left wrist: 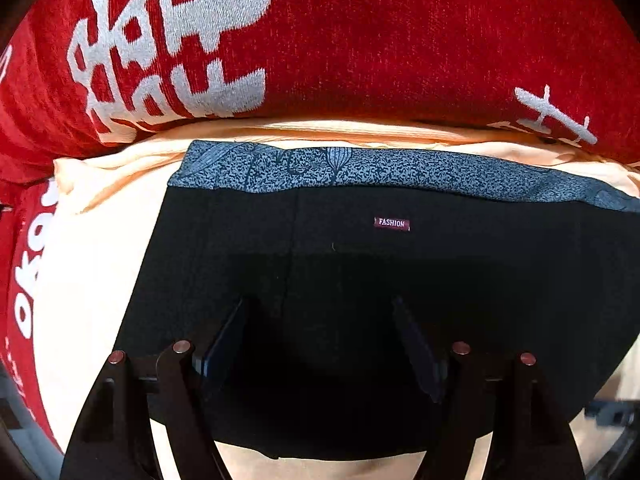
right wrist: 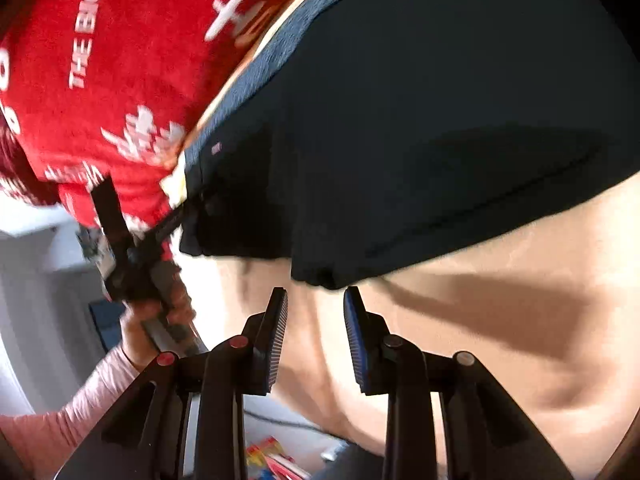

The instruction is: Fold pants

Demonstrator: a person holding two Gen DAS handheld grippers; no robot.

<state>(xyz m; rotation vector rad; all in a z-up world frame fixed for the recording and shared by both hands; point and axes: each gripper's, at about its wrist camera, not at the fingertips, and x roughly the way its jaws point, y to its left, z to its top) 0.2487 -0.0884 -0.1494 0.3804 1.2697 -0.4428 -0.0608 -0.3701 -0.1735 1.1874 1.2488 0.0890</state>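
One pair of black pants (left wrist: 360,280) lies on one peach sheet (left wrist: 92,260). Left gripper (left wrist: 320,320) gapes, seemingly over the cloth; right gripper (right wrist: 316,304) is spread, empty.

pants (left wrist: 360,300) are plain black with a blue-grey speckled waistband (left wrist: 400,174) and a tiny maroon "FASHION" tag (left wrist: 392,223). they sit on a pale peach sheet (left wrist: 92,260), and behind that is a red blanket (left wrist: 380,40) with white lettering.
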